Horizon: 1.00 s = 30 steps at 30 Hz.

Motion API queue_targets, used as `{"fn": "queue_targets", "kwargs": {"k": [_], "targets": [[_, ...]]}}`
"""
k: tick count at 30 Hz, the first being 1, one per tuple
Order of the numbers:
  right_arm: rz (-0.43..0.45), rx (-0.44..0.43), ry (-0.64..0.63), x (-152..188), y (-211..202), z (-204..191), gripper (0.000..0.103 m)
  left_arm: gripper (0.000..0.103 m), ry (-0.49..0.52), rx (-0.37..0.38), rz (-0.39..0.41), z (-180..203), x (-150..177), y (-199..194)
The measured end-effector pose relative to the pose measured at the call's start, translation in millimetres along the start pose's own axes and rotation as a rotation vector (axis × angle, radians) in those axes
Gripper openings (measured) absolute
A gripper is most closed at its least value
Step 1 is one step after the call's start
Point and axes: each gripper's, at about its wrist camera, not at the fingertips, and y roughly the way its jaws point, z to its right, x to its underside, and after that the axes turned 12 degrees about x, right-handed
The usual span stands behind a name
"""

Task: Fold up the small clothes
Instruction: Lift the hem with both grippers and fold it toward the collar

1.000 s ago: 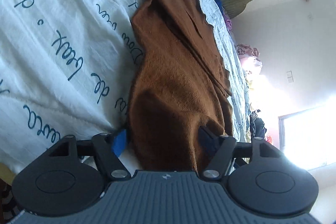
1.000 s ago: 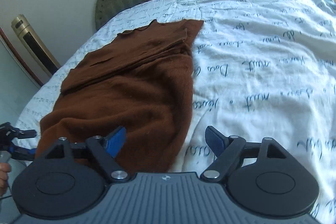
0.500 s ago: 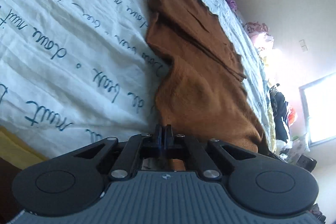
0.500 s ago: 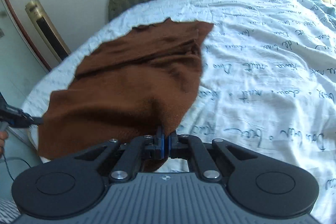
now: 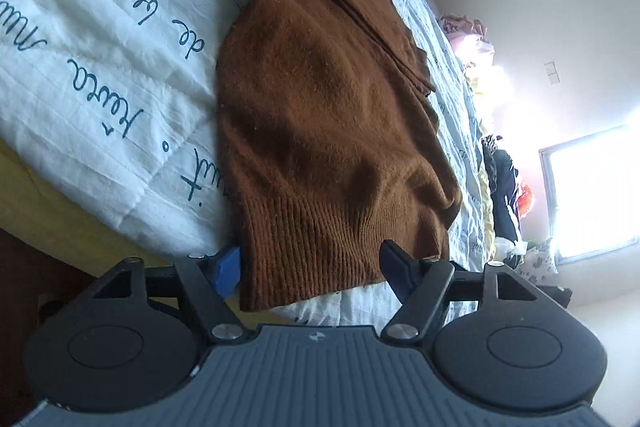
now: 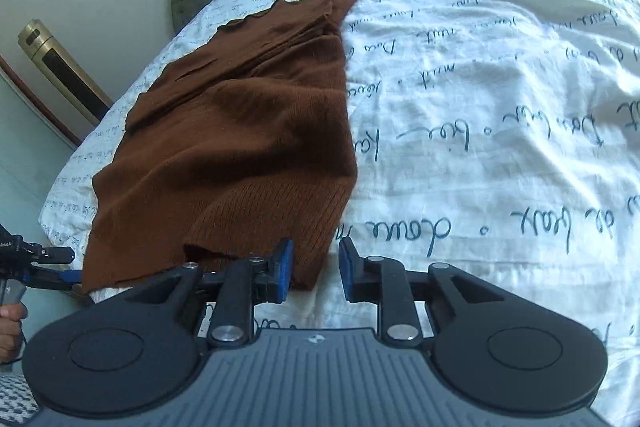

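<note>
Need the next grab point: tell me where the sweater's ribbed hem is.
In both wrist views the ribbed hem lies at the sweater's near end on the white bedspread, directly ahead of both open grippers.

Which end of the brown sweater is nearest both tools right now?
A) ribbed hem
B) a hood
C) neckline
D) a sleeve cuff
A: the ribbed hem of the brown sweater lies just ahead of the open left tool and the open right tool.
</note>
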Motion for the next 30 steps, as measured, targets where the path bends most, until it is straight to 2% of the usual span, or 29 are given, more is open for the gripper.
{"fn": "queue_targets", "kwargs": {"k": [1,2,3,4,5,7,10,12,18,21,22,23,25,27,30], "targets": [[0.003,-0.007,0.011,2.7,0.8,-0.6,0.024,0.067,-0.007,-0.002,0.01,0.9,1.0,0.1],[0.02,-0.006,-0.003,5.6,0.3,-3.6,0.024,0.038,-0.011,-0.014,0.018,1.6,1.7,0.9],[0.045,0.015,-0.029,10.3,-2.7,-8.4,0.024,0.016,-0.026,-0.023,0.002,-0.5,2.1,3.6],[0.063,0.039,-0.049,11.6,-4.3,-12.4,0.028,0.007,-0.049,-0.019,-0.016,-4.3,3.6,7.8],[0.083,0.056,-0.064,12.1,-6.6,-14.9,0.034,0.004,-0.062,-0.011,-0.017,-8.3,5.8,10.3],[0.152,0.072,-0.122,14.4,-17.5,-23.1,0.038,0.004,-0.089,-0.019,-0.021,-14.4,7.5,11.2],[0.251,0.076,-0.332,21.3,-30.8,-53.9,0.055,0.004,-0.093,-0.02,-0.007,-14.4,3.4,6.0],[0.269,0.049,-0.45,25.9,-25.2,-73.4,0.053,0.004,-0.088,-0.02,-0.009,-13.7,1.0,4.4],[0.244,0.02,-0.587,26.0,7.4,-99.5,0.053,0.004,-0.083,-0.031,-0.006,-13.3,-1.8,-0.9],[0.248,0.091,-0.649,30.8,21.1,-99.5,0.048,0.004,-0.082,-0.042,0.008,-15.4,-3.5,-5.2],[0.251,0.114,-0.645,30.4,22.2,-95.5,0.029,0.004,-0.079,-0.049,0.013,-16.2,-4.0,-6.2],[0.26,0.133,-0.633,28.9,20.8,-91.3,0.022,0.005,-0.084,-0.055,0.016,-17.8,-4.3,-7.0],[0.291,0.202,-0.6,27.1,15.8,-78.9,0.022,0.007,-0.109,-0.055,0.014,-24.4,-6.1,-7.4],[0.285,0.28,-0.613,27.5,13.8,-66.6,0.022,0.008,-0.12,-0.048,0.014,-27.3,-7.0,-6.9],[0.267,0.296,-0.53,28.0,5.5,-43.8,0.023,0.008,-0.117,-0.049,0.013,-26.7,-7.6,-6.5]]}}
